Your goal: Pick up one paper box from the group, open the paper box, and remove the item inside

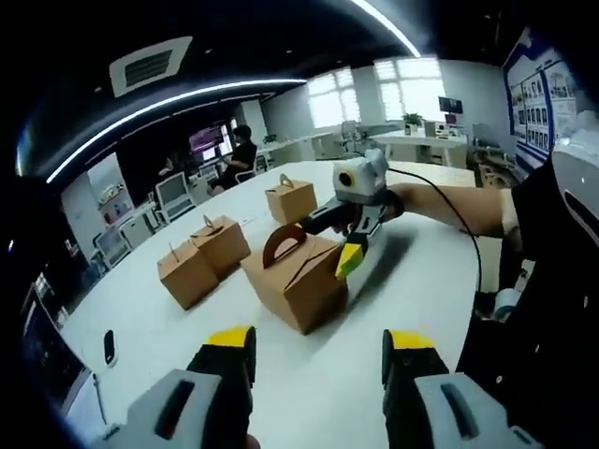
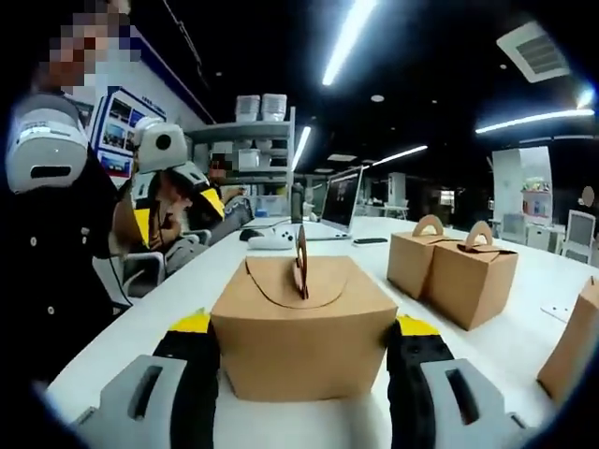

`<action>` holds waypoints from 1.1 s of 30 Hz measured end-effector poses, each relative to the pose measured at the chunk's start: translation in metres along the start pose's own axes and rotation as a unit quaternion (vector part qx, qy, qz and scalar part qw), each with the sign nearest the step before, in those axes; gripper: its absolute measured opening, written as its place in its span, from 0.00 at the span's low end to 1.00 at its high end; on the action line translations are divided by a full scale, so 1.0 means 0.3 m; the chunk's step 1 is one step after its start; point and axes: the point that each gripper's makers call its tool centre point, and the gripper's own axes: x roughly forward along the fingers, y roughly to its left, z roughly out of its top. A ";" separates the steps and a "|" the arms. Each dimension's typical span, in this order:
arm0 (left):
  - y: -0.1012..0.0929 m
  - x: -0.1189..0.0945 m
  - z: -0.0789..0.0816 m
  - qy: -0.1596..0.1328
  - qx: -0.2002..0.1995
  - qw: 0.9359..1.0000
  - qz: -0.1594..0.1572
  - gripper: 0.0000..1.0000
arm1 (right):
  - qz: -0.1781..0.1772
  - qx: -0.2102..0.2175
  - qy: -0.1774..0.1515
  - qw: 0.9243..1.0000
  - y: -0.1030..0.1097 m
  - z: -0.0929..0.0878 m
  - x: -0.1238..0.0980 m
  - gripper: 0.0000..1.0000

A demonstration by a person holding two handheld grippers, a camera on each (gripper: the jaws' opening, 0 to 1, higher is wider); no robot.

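Left gripper view first: the left gripper (image 1: 318, 354) sits low over the white table (image 1: 412, 281), jaws spread wide with nothing between them. Straight ahead of it is the nearest paper box (image 1: 298, 281), brown card with a curved carry handle on top. The right gripper (image 1: 354, 245) comes in from the far side and is right up against that box at its right-hand end, yellow tip touching or nearly touching the wall. Further back there are 3 more of the same: a pair of boxes (image 1: 202, 258) standing side by side, touching, and a single box (image 1: 291, 198) behind. A small dark gadget (image 1: 109, 346) lies on the table near the left edge.

Right gripper view: here the box (image 2: 301, 323) sits square between the right jaws, one yellow-tipped finger on each side wall. The pads look flush against the card, but I can't tell if they're actually squeezing yet or just bracketing it. The handle runs straight away from the camera, so the jaws close across the box's width. A laptop (image 2: 339, 201) stands further down the table.

My read: the right gripper owns the pick, being right at the box, while the left is a bit back and lined up to work the flap.
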 end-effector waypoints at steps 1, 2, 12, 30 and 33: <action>0.037 0.045 0.050 0.018 0.067 0.996 0.049 0.48 | -0.001 0.001 -0.011 1.000 0.012 0.005 0.003 0.72; 0.041 0.059 0.065 0.021 0.082 0.995 0.058 0.48 | -0.002 0.000 -0.012 1.000 0.018 0.006 0.004 0.72; 0.041 0.211 0.211 0.024 0.181 0.978 0.104 0.35 | -0.010 -0.001 -0.015 1.000 -0.004 0.005 -0.015 0.72; 0.005 0.277 0.187 0.068 0.255 0.963 0.056 0.24 | -0.011 -0.009 -0.008 1.000 -0.045 0.012 -0.019 0.72; 0.006 0.280 0.185 0.073 0.259 0.962 0.049 0.23 | -0.012 -0.008 -0.007 1.000 -0.046 0.012 -0.018 0.72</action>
